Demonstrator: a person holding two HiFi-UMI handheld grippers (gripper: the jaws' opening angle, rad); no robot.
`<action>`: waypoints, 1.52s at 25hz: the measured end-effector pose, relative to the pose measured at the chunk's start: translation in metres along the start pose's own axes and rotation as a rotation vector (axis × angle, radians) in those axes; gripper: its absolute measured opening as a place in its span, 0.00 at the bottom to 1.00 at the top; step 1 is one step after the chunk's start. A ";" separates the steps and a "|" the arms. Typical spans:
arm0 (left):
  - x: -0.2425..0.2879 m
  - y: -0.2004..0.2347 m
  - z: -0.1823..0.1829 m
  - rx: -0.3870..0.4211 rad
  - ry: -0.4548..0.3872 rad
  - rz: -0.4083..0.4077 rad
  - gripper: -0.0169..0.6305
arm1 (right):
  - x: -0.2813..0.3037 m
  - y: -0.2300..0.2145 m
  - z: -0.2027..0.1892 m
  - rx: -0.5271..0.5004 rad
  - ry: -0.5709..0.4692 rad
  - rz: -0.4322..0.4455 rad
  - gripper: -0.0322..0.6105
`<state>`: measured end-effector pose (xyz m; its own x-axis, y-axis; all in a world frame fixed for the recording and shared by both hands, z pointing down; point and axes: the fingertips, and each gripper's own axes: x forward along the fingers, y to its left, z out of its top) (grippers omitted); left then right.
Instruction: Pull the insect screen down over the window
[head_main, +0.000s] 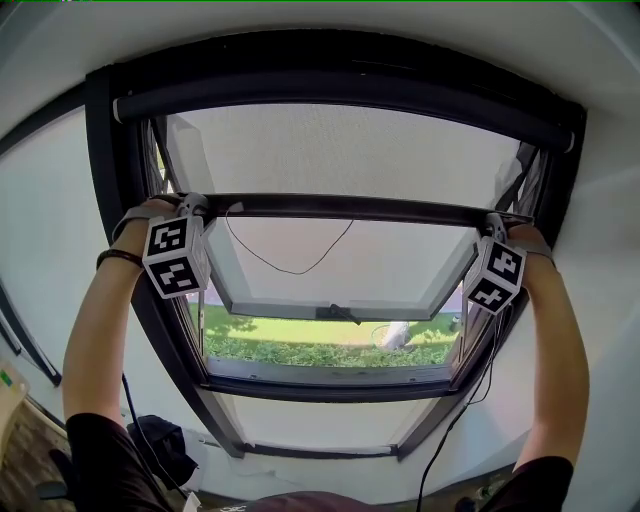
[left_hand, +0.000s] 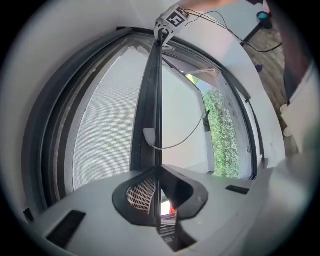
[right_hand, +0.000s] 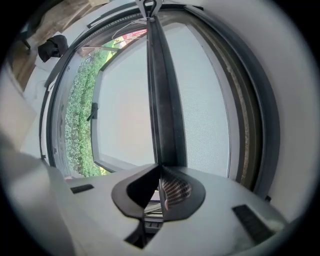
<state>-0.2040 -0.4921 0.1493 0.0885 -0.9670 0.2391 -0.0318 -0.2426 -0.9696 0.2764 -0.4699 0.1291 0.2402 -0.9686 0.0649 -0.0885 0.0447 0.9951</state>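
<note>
Insect screen (head_main: 340, 150) mesh hangs partway down the window frame (head_main: 100, 180), its pull bar (head_main: 350, 208) lying level across the opening. At the bar's left end the left gripper (head_main: 193, 205) is clenched on its thin edge; at the right end the right gripper (head_main: 490, 228) clamps it likewise. The pull-down looks under way; next, both ends need lowering evenly toward the near sill (head_main: 320, 390), clear of the loose cord (head_main: 290, 262)
</note>
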 end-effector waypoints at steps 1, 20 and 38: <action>0.001 -0.006 0.000 0.002 0.001 -0.003 0.07 | 0.000 0.006 0.000 0.006 -0.007 0.006 0.09; 0.028 -0.124 -0.005 -0.039 0.003 -0.180 0.05 | 0.007 0.129 -0.011 -0.058 0.014 0.196 0.09; 0.066 -0.306 -0.013 -0.061 0.049 -0.401 0.05 | 0.018 0.311 -0.028 -0.117 0.070 0.395 0.09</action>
<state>-0.2012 -0.4826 0.4622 0.0584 -0.7971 0.6010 -0.0640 -0.6038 -0.7946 0.2805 -0.4664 0.4416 0.2753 -0.8527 0.4441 -0.0774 0.4407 0.8943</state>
